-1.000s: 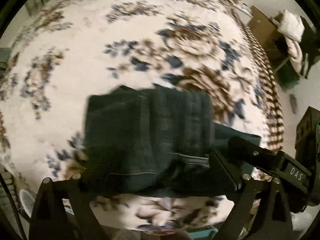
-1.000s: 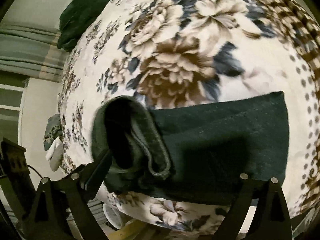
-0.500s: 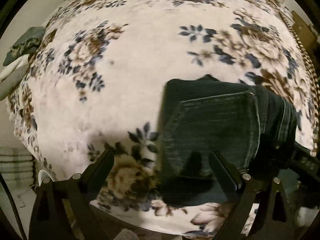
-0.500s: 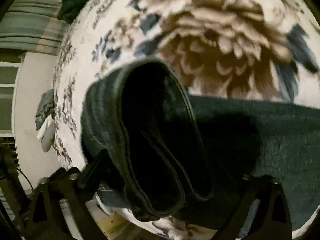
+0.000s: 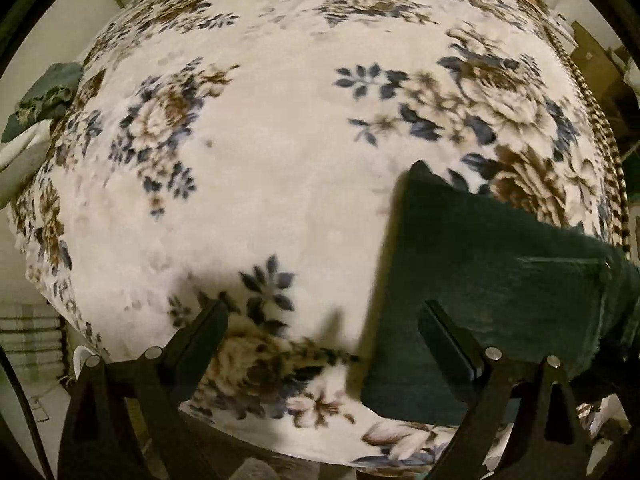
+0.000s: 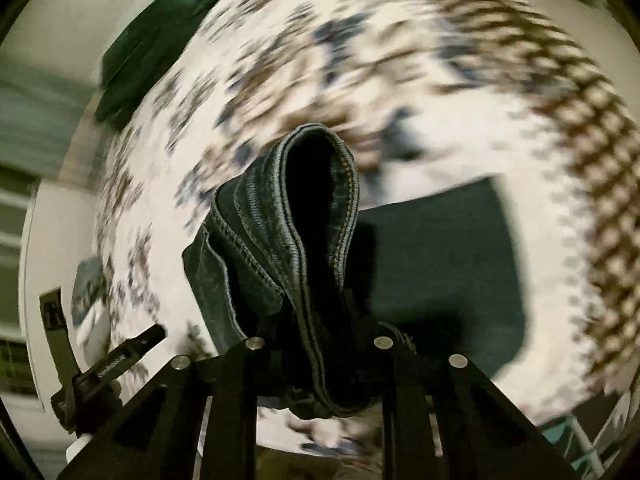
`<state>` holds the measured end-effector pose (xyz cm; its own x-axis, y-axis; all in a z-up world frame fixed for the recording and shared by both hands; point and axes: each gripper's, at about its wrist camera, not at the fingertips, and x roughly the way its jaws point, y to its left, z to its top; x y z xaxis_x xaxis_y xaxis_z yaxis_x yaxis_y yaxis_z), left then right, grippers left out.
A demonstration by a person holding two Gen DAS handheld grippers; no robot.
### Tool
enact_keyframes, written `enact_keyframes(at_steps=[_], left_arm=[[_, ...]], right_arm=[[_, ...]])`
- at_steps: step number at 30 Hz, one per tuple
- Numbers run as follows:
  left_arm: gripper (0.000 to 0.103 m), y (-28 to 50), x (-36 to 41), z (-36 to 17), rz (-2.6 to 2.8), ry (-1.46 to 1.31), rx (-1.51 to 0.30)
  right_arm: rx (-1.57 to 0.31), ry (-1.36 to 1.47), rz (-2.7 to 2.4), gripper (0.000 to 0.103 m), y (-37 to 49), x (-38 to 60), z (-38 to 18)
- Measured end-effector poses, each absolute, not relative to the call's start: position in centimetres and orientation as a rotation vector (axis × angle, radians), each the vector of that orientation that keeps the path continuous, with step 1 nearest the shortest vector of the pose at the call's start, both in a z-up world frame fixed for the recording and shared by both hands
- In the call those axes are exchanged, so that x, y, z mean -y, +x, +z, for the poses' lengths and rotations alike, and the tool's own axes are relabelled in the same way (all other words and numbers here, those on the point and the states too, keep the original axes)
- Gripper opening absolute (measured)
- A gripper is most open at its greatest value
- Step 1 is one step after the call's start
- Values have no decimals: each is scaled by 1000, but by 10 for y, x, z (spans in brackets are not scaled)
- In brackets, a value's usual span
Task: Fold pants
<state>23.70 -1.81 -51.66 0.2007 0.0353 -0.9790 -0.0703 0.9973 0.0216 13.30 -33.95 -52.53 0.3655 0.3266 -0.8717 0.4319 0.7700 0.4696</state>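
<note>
- Now the fold is in its late part, I judge: the dark jeans (image 5: 492, 280) lie as a compact block on the floral blanket (image 5: 280, 160), at the right side of the left wrist view, w/ a back pocket facing up.
- Right gripper (image 6: 316, 344) is clenched on a thick bunch of the jeans, hem and seam edges, and the cloth stands up as a loop in front of the camera. The rest of the jeans lies flat on the blanket behind it.
- Left gripper (image 5: 324, 320) is released, jaws wide apart, holding nothing. One finger is above the blanket, the other above the near-left part of the jeans; if it touches the cloth I cannot tell.
- Next move, probably: right gripper carries the held layer across and lays it on the flat part, edges matched; left gripper can press the block so it does not slide. Right view is much blurred, so exact alignment is not readable.
- Materials: jeans are heavy denim, dark blue-green, w/ pale stitching along the seams; stiff enough to hold a rounded loop, and the layers make bulk. Blanket is soft, fluffy, cream w/ brown and blue flowers and a brown patterned border; it may drag w/ the denim.
- Also a dark green cloth (image 6: 156, 44) lies at the far edge of the blanket, well apart.
</note>
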Motion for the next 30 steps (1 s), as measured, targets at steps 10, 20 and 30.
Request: enact_keyframes(at_steps=[10,20,30], left_arm=[[97,245,80,-548,-24,65,-1423],[97,253,109,-566,-53,125,-1431],[97,253,117,-576,-62,129,-1441]], right_arm=[[-1256,855,-268,22,88,440,-579],[-1263,942,-204,94,78,465,-592],[-1382,936,-174,99,84,458,-642]])
